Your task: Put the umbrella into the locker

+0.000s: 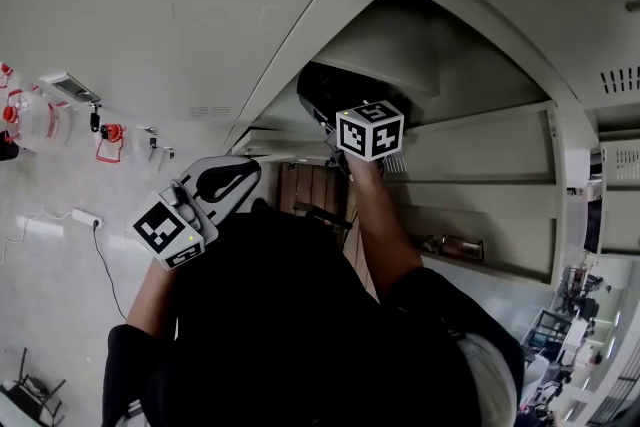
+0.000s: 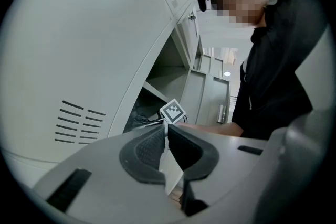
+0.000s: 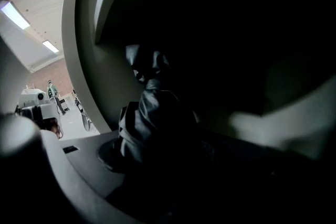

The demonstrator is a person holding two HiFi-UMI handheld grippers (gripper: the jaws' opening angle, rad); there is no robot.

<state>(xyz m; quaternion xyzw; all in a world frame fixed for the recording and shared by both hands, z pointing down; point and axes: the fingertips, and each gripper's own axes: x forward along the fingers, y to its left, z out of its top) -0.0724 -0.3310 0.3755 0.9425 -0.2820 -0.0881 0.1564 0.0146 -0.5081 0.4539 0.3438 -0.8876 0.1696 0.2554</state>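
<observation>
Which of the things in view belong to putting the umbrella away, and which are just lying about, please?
Part of the job: umbrella, gripped by the right gripper; open locker.

Just lying about: power strip with cable; clear bottles; small items on a lower shelf; left gripper, idle.

Head view looks steeply down; both gripper views face the locker (image 1: 480, 150) closely.

**A locker area in a shared workspace**

Grey metal lockers (image 1: 180, 45) fill the upper half of the head view — broad doors, one compartment standing open at centre, louvred vent slots (image 2: 79, 122) in a panel. At left, a pale floor (image 1: 50, 295) carries a power strip (image 1: 86, 217) and clear jugs (image 1: 35, 120). Strip ceiling lights (image 3: 14, 16) glow at the upper left of the right gripper view.
</observation>
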